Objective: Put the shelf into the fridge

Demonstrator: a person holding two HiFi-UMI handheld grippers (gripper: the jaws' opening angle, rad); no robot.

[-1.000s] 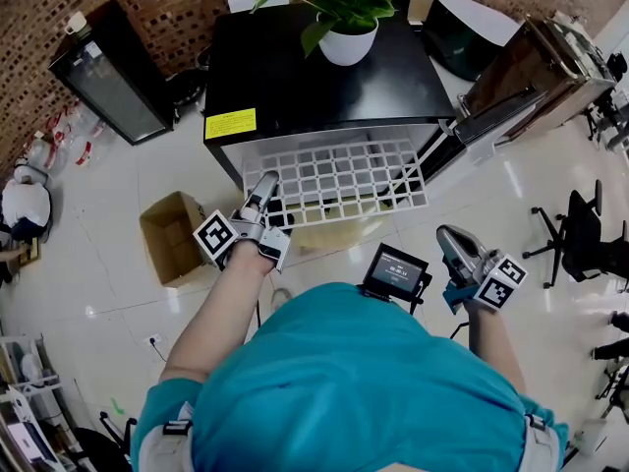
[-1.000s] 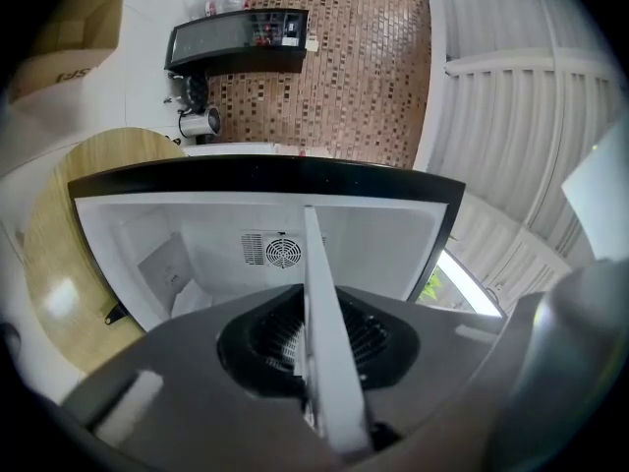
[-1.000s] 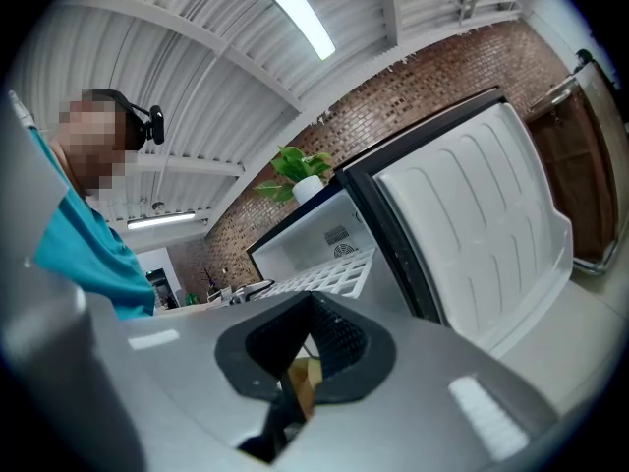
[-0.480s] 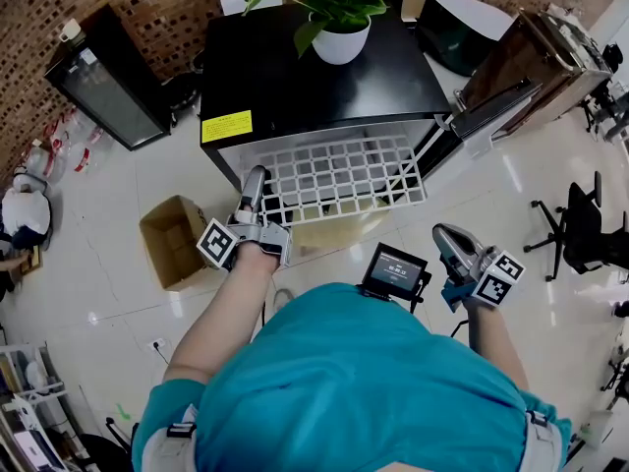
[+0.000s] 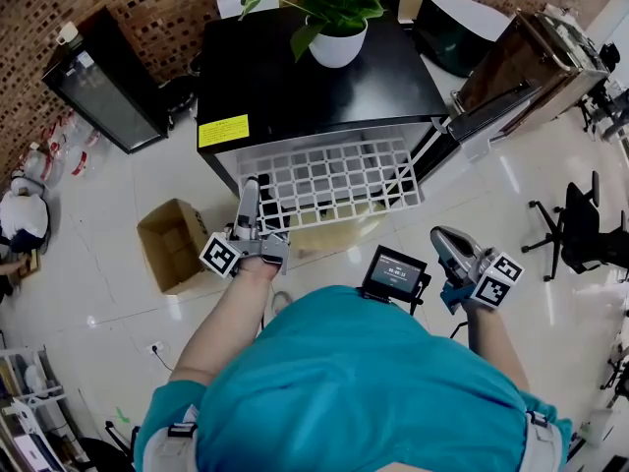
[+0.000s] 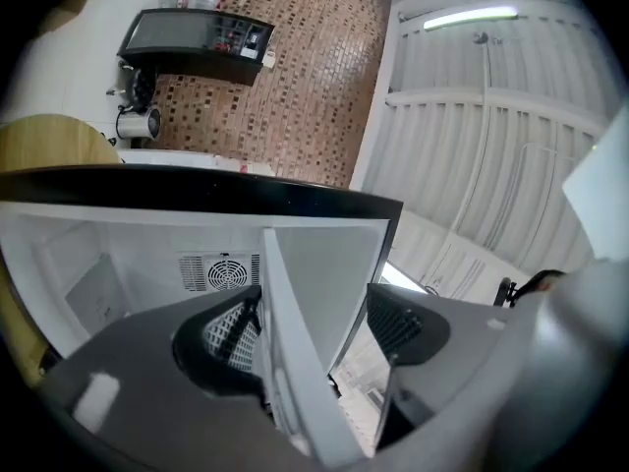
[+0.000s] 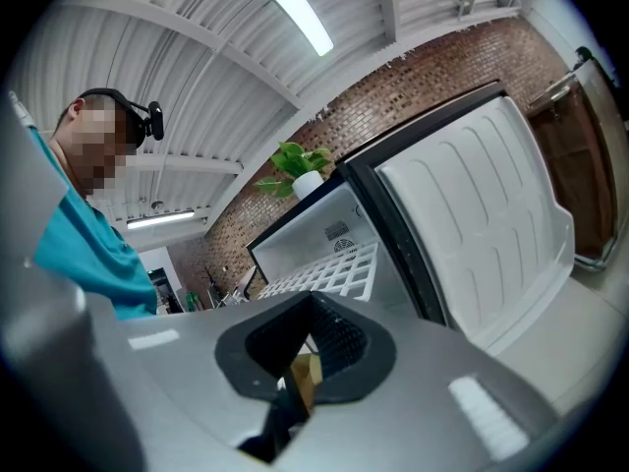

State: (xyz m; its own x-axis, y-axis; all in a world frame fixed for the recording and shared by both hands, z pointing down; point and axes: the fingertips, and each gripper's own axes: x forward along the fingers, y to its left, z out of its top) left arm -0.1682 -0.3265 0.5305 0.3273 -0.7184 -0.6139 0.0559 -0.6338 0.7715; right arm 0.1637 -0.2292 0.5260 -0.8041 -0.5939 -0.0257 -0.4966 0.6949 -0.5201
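The white grid shelf [image 5: 334,177] lies flat, partly inside the open black fridge [image 5: 295,77], with its front half sticking out toward me. My left gripper [image 5: 247,193] is at the shelf's front left corner. In the left gripper view the shelf's edge [image 6: 295,362] runs between the jaws of the left gripper [image 6: 310,334]. Those jaws are opening and the pads [image 6: 401,324] stand off the edge. My right gripper [image 5: 444,238] hangs low on the right, away from the shelf, shut and holding nothing. The right gripper [image 7: 300,362] looks up at the fridge door.
The fridge door [image 5: 531,67] stands swung open to the right. A potted plant [image 5: 337,28] sits on the fridge top. An open cardboard box [image 5: 175,244] is on the floor to the left, and a small screen [image 5: 395,271] is below the shelf. An office chair [image 5: 580,234] stands at the far right.
The shelf has slid deeper into the fridge. My left gripper's jaws have spread off the shelf's front left corner. The right gripper has barely moved.
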